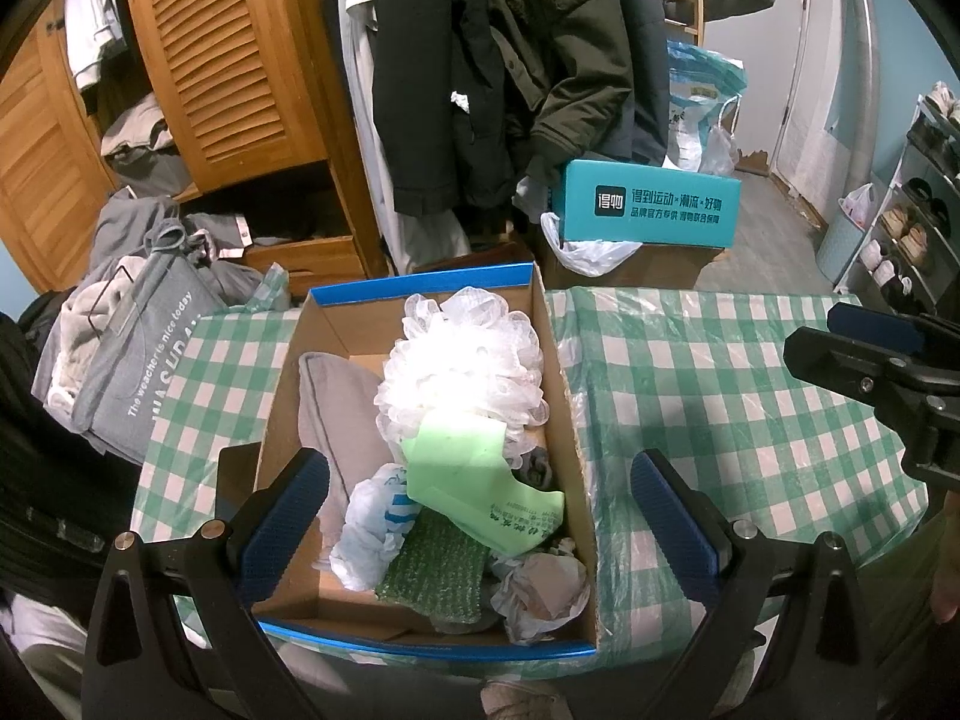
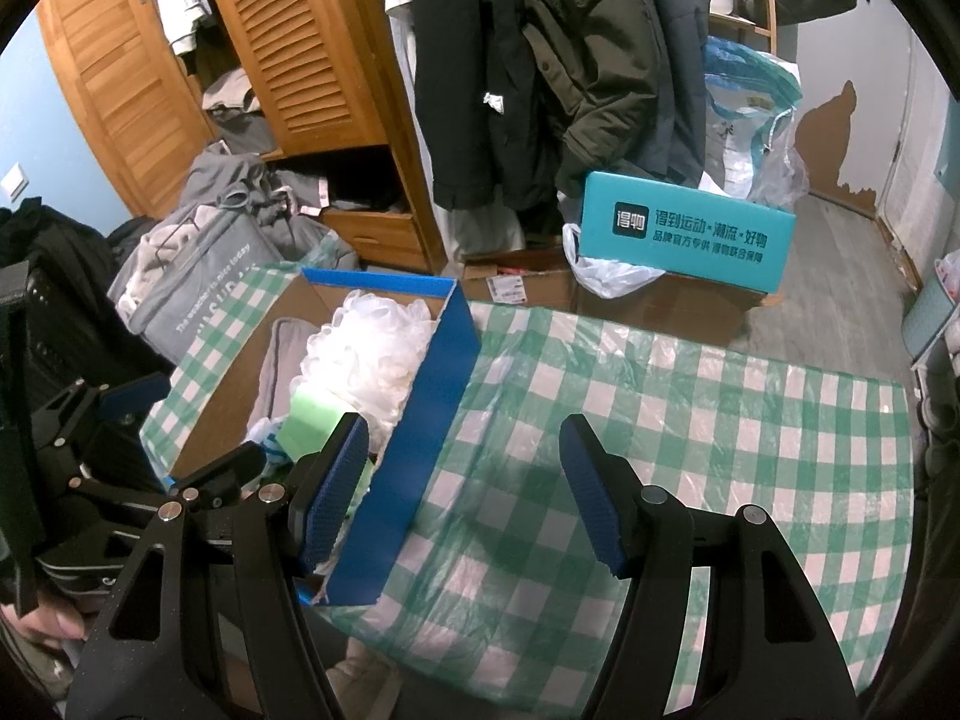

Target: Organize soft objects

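While both grippers hung spread and empty, the left gripper hovered over the cardboard box holding the mesh bath pouf and green sponge; the right gripper straddled its blue wall. Any tidying should press contents down gently, centred.

Teal box on the floor behind the checked table: black square logo "得物"; white line "得到运动×潮流×好物"; yellow line below, roughly "品牌官方专供 得物联合保障"; grey bag left of the table: "The weather is nice today", larger letters beneath cut off; green bag in the cardboard box on the table: small print, unreadable.
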A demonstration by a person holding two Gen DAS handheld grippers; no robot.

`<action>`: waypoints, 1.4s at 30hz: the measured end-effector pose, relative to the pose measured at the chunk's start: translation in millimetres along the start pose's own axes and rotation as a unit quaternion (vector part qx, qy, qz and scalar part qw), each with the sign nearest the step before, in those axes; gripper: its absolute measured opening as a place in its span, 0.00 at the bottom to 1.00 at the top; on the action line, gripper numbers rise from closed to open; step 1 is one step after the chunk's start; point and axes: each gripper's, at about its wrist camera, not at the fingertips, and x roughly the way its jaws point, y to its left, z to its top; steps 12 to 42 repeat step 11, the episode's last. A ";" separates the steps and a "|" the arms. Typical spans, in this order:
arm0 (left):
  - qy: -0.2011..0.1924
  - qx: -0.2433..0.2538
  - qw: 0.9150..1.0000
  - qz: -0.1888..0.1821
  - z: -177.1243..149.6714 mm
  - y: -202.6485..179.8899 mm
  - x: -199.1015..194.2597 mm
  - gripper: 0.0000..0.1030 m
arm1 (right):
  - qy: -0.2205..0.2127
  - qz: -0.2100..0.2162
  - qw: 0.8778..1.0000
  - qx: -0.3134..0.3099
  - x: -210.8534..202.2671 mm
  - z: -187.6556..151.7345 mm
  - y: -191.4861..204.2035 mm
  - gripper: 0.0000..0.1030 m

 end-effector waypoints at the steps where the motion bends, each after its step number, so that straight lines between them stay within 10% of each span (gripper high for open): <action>1: 0.001 0.000 1.000 0.000 0.1 0.2 0.1 0.99 | 0.000 0.000 1.000 0.000 -0.1 0.2 0.1 0.63; 42: 0.000 0.000 1.000 0.000 0.0 0.4 0.1 0.99 | 0.000 0.000 1.000 0.000 -0.4 0.0 0.0 0.63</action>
